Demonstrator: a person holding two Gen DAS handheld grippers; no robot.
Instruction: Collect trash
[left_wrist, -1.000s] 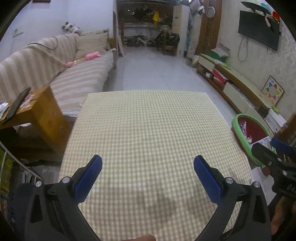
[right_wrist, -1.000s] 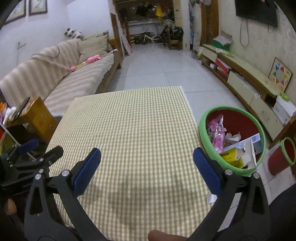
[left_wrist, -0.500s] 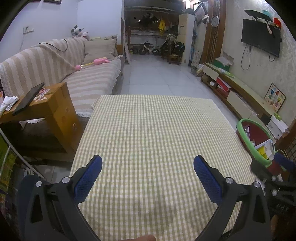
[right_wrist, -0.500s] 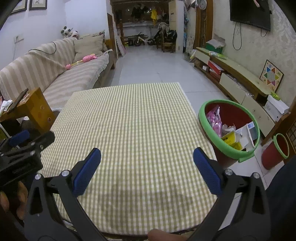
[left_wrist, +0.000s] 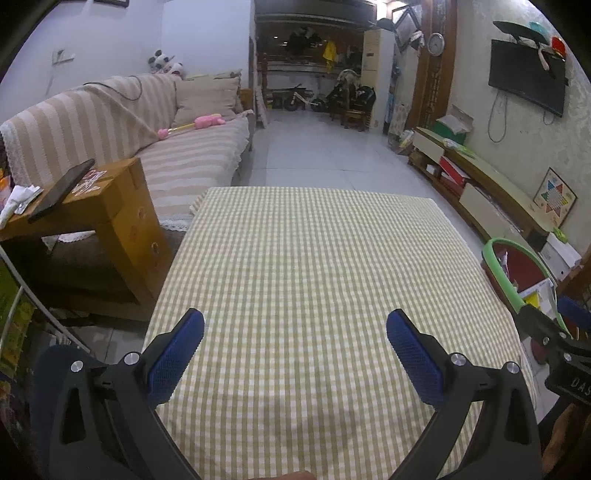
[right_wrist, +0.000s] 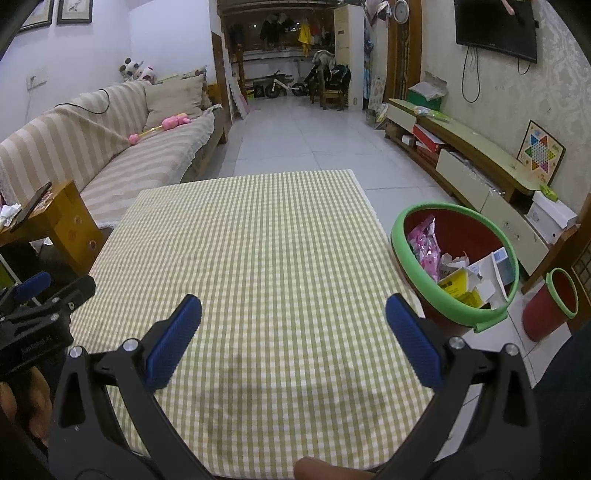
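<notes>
Jaws of both the left gripper (left_wrist: 294, 343) and right gripper (right_wrist: 293, 330) stand wide apart, holding nothing, above one checked table (right_wrist: 258, 236). Two green-rimmed red bins: large bin (right_wrist: 406, 254) beside the table holds the trash (right_wrist: 458, 273); small bin (right_wrist: 543, 314) appears only in the right view.

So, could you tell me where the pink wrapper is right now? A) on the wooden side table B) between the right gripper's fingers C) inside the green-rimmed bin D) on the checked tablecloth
C: the pink wrapper lies with other scraps inside the bin, right of the table; the right gripper is open and holds nothing.
</notes>
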